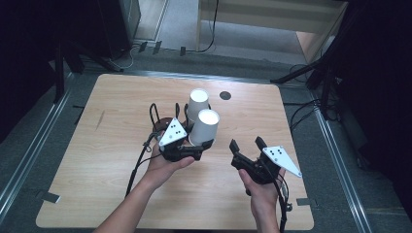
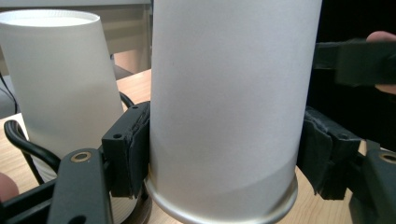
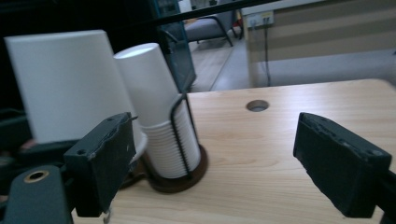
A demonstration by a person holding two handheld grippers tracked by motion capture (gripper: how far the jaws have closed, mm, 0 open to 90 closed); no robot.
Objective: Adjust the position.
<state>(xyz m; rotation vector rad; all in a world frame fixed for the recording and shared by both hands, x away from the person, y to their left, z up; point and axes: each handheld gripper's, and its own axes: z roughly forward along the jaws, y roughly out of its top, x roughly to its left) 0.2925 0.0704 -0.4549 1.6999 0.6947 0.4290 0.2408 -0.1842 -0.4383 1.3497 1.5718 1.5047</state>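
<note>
- Left tongs (image 1: 203,145) are clenched on a single upside-down white paper cup (image 1: 204,127), holding it just beside the stack of white paper cups (image 1: 197,104) in its black wire holder (image 3: 180,140) mid-desk.
- Right tongs (image 1: 248,144) stand released and empty, apart to the right above the pale wooden desk (image 1: 97,160).
- The cup looks freshly separated; next move, I'd judge: setting it down clear of the stack.

both grippers, left gripper (image 1: 194,145) and right gripper (image 1: 248,144), are black, each topped with a grey three-cornered plate bearing dark dots, brass-ringed screw holes near the padded jaws, black cables trailing off, forearms bare.
</note>
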